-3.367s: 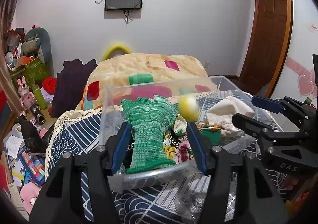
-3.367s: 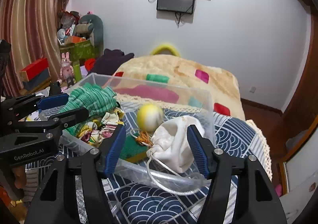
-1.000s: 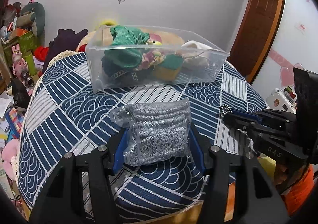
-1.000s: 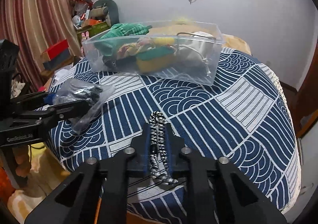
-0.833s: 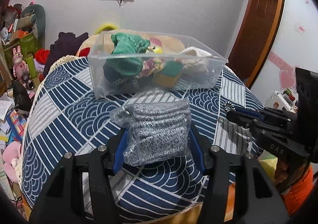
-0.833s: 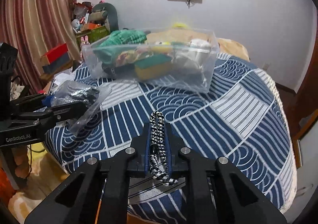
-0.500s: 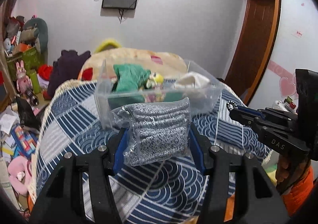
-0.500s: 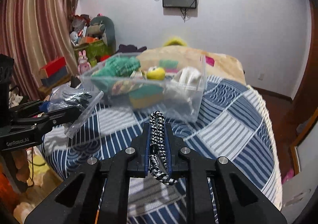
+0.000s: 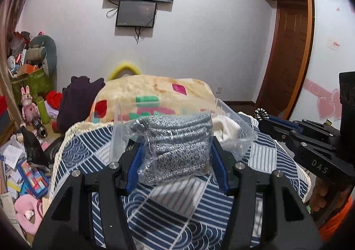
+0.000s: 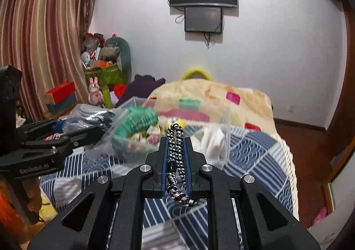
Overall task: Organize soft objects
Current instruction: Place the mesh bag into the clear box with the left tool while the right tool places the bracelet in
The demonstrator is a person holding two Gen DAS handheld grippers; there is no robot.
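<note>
My left gripper (image 9: 175, 156) is shut on a clear bag of grey knit fabric (image 9: 175, 145) and holds it up in front of the clear plastic bin (image 9: 241, 139). My right gripper (image 10: 176, 152) is shut on a black-and-white braided cord (image 10: 175, 161), held above the table short of the bin (image 10: 224, 139). The bin holds a green knit glove (image 10: 139, 121), a yellow ball (image 10: 179, 122) and a white cloth pouch (image 10: 210, 139). The right gripper shows at the right of the left wrist view (image 9: 266, 120). The left gripper shows at the left of the right wrist view (image 10: 88, 125).
The bin stands on a table with a blue and white patterned cloth (image 9: 177, 210). Behind it lies a bed with a beige patterned blanket (image 9: 155, 88). Toys and boxes are piled at the left (image 9: 28, 99). A wooden door (image 9: 286, 54) is at the right.
Both grippers have risen and moved forward towards the bin, each still holding its object. The bin now sits lower and closer in both views.
</note>
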